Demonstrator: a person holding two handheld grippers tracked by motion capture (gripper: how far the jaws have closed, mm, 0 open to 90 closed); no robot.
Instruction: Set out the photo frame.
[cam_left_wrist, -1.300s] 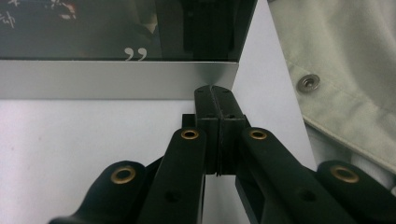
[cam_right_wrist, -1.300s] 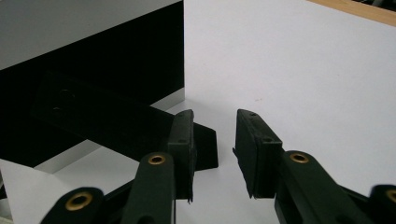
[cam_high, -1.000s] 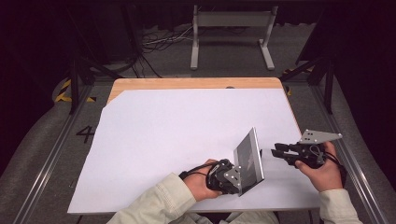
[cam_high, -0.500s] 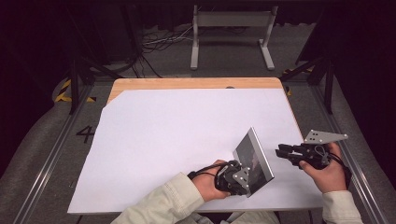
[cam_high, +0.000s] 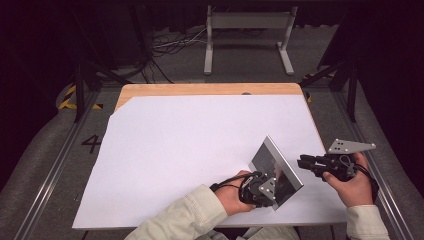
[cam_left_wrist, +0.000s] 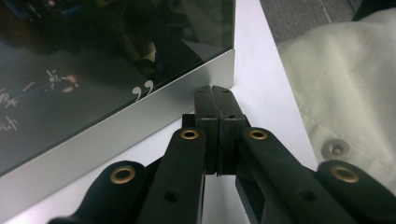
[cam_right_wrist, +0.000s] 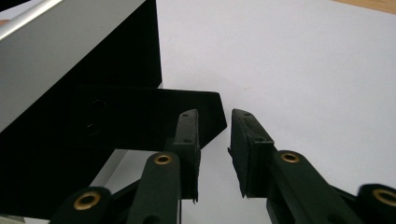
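In the lower right of the high view, a silver-edged picture frame (cam_high: 276, 170) stood tilted on the white tabletop (cam_high: 190, 145). The left hand-held gripper (cam_high: 265, 192) sat at its lower corner; in the left gripper view its jaws were clenched together, tips against the frame's silver edge (cam_left_wrist: 140, 116), nothing between them. The right hand-held gripper (cam_high: 303, 163), just right of the frame, had been closing yet stayed released, its pads (cam_right_wrist: 188, 135) near the frame's black stand (cam_right_wrist: 154, 116).
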